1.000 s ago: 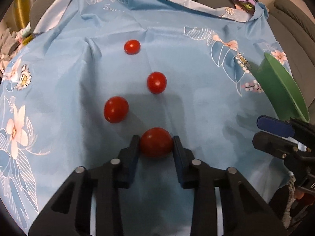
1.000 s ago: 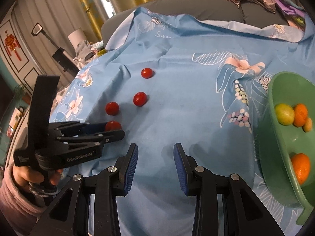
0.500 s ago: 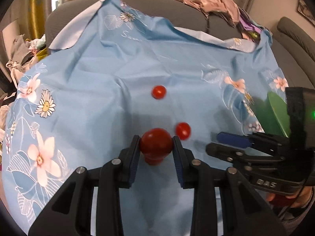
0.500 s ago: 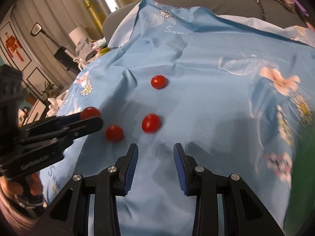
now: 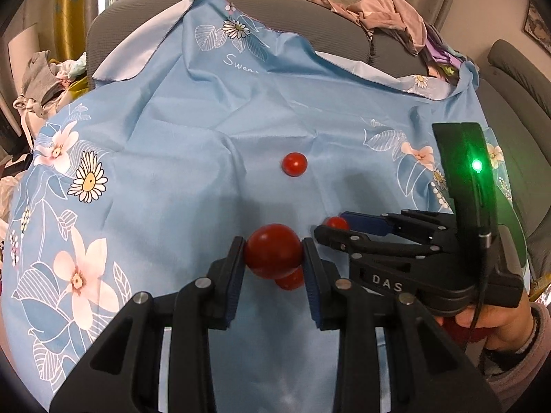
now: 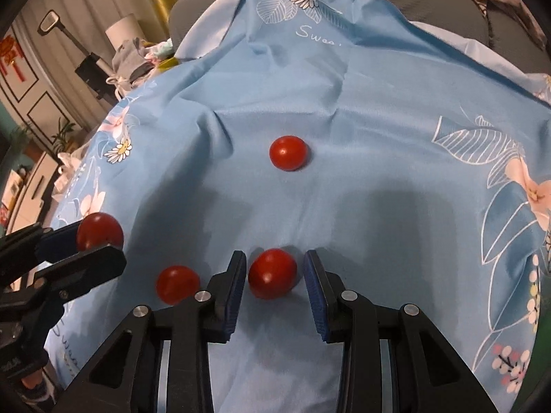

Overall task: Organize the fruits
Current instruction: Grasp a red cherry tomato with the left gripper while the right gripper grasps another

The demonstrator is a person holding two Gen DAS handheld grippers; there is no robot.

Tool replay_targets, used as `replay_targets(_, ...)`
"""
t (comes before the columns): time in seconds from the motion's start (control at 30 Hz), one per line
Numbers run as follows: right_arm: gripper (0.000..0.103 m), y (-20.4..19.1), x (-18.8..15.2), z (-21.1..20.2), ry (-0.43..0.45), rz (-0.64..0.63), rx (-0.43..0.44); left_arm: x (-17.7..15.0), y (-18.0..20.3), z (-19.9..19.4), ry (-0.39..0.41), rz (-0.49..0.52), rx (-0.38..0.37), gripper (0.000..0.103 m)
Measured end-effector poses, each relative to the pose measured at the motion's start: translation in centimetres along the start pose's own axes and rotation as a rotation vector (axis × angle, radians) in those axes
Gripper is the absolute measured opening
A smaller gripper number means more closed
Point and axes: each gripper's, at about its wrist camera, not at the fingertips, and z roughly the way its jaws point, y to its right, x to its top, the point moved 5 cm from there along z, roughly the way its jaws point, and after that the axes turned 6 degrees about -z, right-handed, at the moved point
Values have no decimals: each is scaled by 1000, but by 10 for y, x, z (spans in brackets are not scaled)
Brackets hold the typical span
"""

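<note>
Several red cherry tomatoes are on a blue flowered cloth (image 5: 172, 158). My left gripper (image 5: 273, 254) is shut on one tomato (image 5: 272, 249) and holds it above the cloth; the right wrist view shows this gripper (image 6: 98, 246) and its tomato (image 6: 100, 229) at the left. My right gripper (image 6: 275, 272) is low on the cloth, jaws on either side of a second tomato (image 6: 272, 273) with small gaps showing, so it is open. The left wrist view shows the right gripper (image 5: 330, 225) around that tomato (image 5: 336, 222). Two more tomatoes (image 6: 288, 153) (image 6: 177, 284) lie loose.
A dark green bowl rim (image 6: 543, 351) shows at the right edge. The cloth covers a grey sofa (image 5: 310, 10) with clothes (image 5: 389, 13) heaped on its back. A hand (image 5: 496, 323) holds the right gripper close beside the left one.
The left gripper has lifted its tomato off the cloth. The right gripper has swung left, away from the bowl, and come down around a tomato.
</note>
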Motion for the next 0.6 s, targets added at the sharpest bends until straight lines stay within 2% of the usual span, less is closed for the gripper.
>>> replay_targets(0.07, 29, -1, -1, 0, -1, -21, -30, -1, 1, -1, 1, 4, -4, 32)
replay_targets(0.23, 28, 1, -5, -6, 4, -4, -21, -5, 8, -6, 1, 15, -14, 32)
replay_targets(0.6, 28, 14, -50, -70, 97, 97, 58, -23, 44, -25, -9, 73, -49, 32)
